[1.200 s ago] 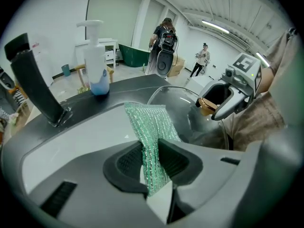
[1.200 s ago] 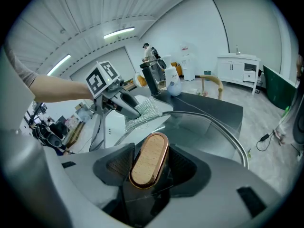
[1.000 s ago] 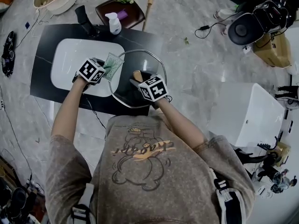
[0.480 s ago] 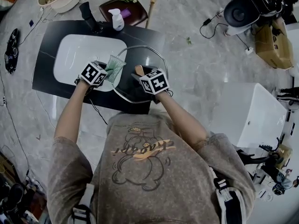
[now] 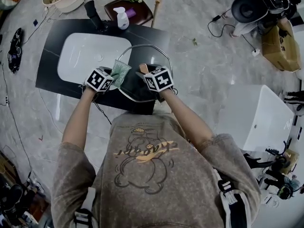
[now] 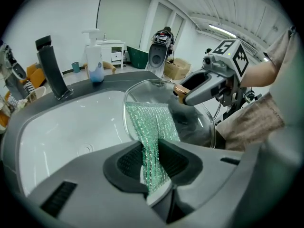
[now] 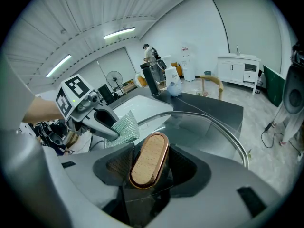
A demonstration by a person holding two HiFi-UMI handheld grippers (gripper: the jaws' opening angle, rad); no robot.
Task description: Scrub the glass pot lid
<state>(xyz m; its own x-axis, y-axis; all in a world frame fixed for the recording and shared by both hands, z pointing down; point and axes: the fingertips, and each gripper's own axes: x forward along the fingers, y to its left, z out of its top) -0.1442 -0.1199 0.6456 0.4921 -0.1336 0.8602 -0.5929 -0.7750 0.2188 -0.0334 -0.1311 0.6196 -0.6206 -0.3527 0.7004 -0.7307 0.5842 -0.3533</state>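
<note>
Head view showed a black counter [image 5: 47, 77] on a grey stone floor, with a white basin [image 5: 88, 56] set into its left part. The glass pot lid [image 5: 149, 56] was held up over the right part of the counter, and its metal rim reached across the basin's right edge.

The person's arms reached forward side by side, one gripper on each side of the lid. Seen in its own view, the right gripper [image 7: 149, 170] had its jaws clamped on the lid's knob, one jaw on each side. The left gripper [image 6: 151, 163] was just beside the lid at the basin side, its jaws closed on the lower end of a green mesh scrubbing cloth [image 6: 151, 122]. The cloth rose from the jaws and lay spread against the glass near the rim.

A black faucet [image 5: 93, 14] stood at the far edge of the basin. A white soap bottle [image 5: 122, 18] with a pump top stood near it, to its right. The knob [image 7: 148, 158] was an oval of pale wood ringed in copper-coloured metal.
</note>
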